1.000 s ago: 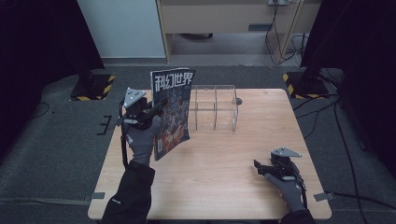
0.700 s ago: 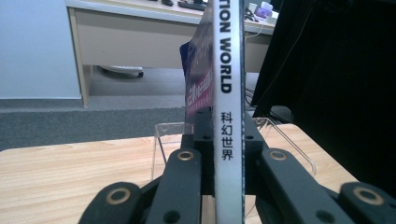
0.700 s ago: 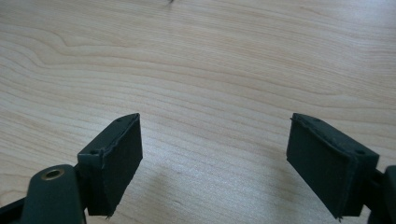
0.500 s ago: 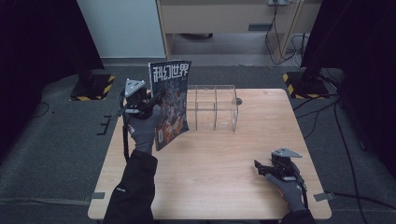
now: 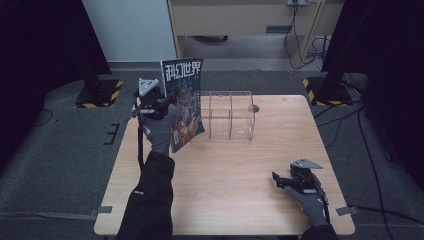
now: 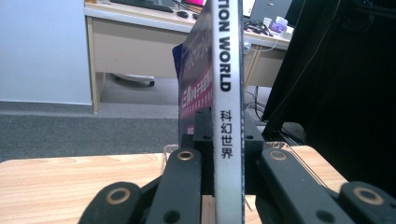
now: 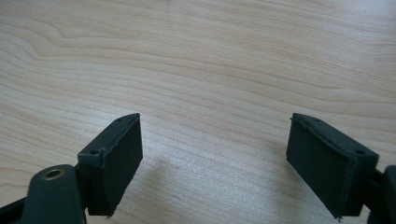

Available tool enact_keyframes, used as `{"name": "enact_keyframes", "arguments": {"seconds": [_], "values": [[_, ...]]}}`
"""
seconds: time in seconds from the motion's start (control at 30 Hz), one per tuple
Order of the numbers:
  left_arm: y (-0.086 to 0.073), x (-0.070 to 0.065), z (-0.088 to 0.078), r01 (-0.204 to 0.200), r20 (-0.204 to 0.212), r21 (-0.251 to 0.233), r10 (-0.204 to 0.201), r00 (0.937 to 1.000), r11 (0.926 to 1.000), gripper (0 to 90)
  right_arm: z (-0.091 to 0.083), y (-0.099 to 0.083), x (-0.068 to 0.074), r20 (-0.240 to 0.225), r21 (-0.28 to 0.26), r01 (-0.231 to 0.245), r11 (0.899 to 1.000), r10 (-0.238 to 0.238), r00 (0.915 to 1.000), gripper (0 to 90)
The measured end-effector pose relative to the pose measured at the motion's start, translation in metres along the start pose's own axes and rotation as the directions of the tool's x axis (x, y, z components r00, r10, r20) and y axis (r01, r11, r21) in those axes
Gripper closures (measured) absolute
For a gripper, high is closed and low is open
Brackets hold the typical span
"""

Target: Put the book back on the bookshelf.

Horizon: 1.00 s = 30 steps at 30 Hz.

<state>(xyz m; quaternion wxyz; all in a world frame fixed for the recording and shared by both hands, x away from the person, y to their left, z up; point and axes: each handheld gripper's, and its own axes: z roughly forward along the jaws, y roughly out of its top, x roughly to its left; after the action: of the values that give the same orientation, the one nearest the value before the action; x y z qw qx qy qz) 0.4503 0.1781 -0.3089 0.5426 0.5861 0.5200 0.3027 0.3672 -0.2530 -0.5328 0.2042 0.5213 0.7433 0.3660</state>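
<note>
A magazine (image 5: 184, 102) with a colourful cover and white Chinese title stands upright in the air over the table's left rear part. My left gripper (image 5: 161, 106) is shut on its spine edge. In the left gripper view the white spine (image 6: 229, 107) rises straight up between the black jaws, pinched near its lower end. A clear wire-framed rack (image 5: 230, 114) with several slots stands just right of the magazine. My right gripper (image 5: 280, 181) rests low near the table's front right, open, and the right gripper view has bare wood between its pads (image 7: 116, 158).
The wooden table (image 5: 230, 190) has free room across its middle and front. Beyond its far edge are a grey floor, a white panel (image 5: 127, 30) and a desk (image 5: 240, 15). Black stands with yellow-striped bases (image 5: 100, 92) flank the rear corners.
My left hand has carried the magazine a little to the right and farther back, closer to the clear rack. The right gripper has stayed where it was.
</note>
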Motion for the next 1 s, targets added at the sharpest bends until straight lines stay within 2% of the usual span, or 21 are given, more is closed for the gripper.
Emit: {"name": "enact_keyframes", "arguments": {"seconds": [0.23, 0.33, 0.73, 0.87, 1.0], "values": [[-0.006, 0.001, 0.016, 0.011, -0.024, 0.000, -0.011, 0.9996, 0.9999, 82.3, 0.000, 0.000, -0.001, -0.005, -0.008, -0.001, 1.000, 0.001, 1.0000, 18.5], [-0.010, 0.000, 0.021, 0.010, -0.038, -0.017, -0.011, 0.9992, 0.9998, 82.2, 0.000, 0.000, -0.002, -0.003, -0.007, -0.001, 1.000, 0.001, 1.0000, 18.4], [-0.030, -0.002, 0.042, 0.013, -0.050, 0.019, -0.012, 0.9987, 0.9997, 82.3, -0.001, -0.001, -0.001, -0.003, -0.004, 0.001, 1.000, -0.001, 1.0000, 18.4], [-0.038, -0.003, 0.049, 0.001, -0.064, 0.021, 0.000, 0.9979, 0.9998, 82.2, -0.001, -0.001, -0.002, -0.005, -0.007, -0.001, 1.000, 0.001, 1.0000, 18.4], [-0.045, -0.002, 0.053, 0.006, -0.070, 0.022, -0.005, 0.9976, 0.9997, 82.2, -0.001, -0.002, -0.002, -0.006, -0.007, 0.001, 1.000, -0.001, 1.0000, 18.5]]}}
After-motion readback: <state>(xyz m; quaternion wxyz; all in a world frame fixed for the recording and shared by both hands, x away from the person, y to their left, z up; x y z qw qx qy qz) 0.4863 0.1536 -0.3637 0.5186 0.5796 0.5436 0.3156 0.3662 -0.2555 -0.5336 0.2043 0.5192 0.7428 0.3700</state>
